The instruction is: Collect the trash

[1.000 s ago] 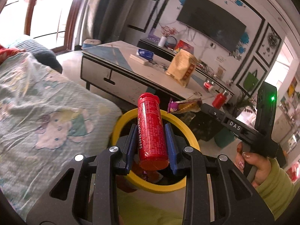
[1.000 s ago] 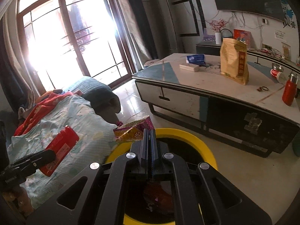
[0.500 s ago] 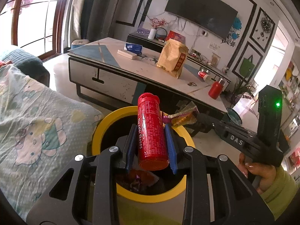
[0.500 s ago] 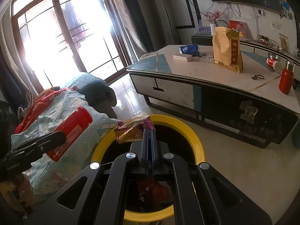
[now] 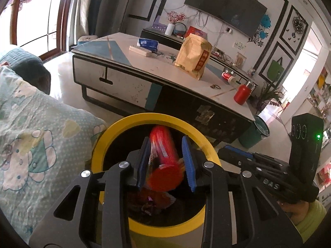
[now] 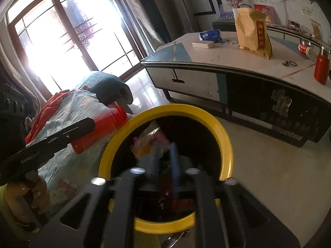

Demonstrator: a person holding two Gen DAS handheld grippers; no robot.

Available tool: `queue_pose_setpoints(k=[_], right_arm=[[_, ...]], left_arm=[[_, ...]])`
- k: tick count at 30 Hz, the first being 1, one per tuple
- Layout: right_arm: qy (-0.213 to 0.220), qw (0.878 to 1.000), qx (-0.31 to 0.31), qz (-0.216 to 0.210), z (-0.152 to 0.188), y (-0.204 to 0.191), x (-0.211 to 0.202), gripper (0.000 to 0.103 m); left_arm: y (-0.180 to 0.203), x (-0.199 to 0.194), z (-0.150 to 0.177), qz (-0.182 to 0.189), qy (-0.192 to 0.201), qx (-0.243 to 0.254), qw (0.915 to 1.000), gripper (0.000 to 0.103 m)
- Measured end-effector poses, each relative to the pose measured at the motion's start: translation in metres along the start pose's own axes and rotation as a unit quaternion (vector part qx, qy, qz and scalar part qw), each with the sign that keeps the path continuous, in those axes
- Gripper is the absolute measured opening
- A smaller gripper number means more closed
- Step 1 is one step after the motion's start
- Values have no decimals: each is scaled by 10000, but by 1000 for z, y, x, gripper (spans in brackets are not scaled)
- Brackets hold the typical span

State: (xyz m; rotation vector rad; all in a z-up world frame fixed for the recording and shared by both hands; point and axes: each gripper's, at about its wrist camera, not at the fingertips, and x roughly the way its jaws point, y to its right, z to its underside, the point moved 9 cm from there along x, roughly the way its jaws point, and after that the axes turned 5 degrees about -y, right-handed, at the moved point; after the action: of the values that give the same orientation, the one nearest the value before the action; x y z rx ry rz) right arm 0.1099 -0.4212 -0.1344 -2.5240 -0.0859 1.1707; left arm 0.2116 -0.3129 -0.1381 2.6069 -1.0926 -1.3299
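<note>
Left tongs (image 5: 166,161) just opening, pads parted off blurred red canister (image 5: 164,165) over yellow-rimmed trash bin (image 5: 115,130). Right tongs (image 6: 165,161) just opening, released; snack wrapper (image 6: 148,142) loose inside bin mouth.

Red tube (image 5: 164,161) motion-blurred, right tool (image 6: 165,163) smeared, wrapper (image 6: 148,142) print unreadable
</note>
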Motion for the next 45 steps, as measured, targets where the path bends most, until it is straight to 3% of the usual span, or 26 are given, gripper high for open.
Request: queue_pose_setpoints(k=[1, 2, 4, 8, 13, 17, 23, 34, 45], right_arm=[[34, 10000, 37, -4, -1, 1, -1, 39], [60, 10000, 72, 15, 0, 2, -3, 40], [69, 9999, 87, 36, 0, 4, -4, 45], [139, 9997, 154, 84, 0, 7, -10, 68], [253, 9993, 215, 194, -1, 8, -21, 87], [350, 9988, 149, 306, -3, 2, -31, 96], [512, 9979, -15, 395, -6, -22, -44, 96], [716, 9965, -403, 170, -4, -84, -46, 97], [1440, 9829, -1123, 246, -2, -147, -56, 97]], left_arm=[[0, 1, -1, 1, -6, -8, 10000, 38], [0, 0, -1, 7, -6, -19, 10000, 45], [0, -1, -1, 15, -24, -40, 10000, 49], [-1, -5, -2, -31, 26, -98, 9999, 73], [-10, -15, -1, -138, 46, -200, 9997, 91], [-20, -28, -1, -280, 150, -289, 9991, 92], [-39, -63, 1, -495, 442, -474, 9967, 92], [-77, -124, 19, -980, 858, -718, 9889, 92], [-112, -182, 45, -1545, 1284, -877, 9757, 92]])
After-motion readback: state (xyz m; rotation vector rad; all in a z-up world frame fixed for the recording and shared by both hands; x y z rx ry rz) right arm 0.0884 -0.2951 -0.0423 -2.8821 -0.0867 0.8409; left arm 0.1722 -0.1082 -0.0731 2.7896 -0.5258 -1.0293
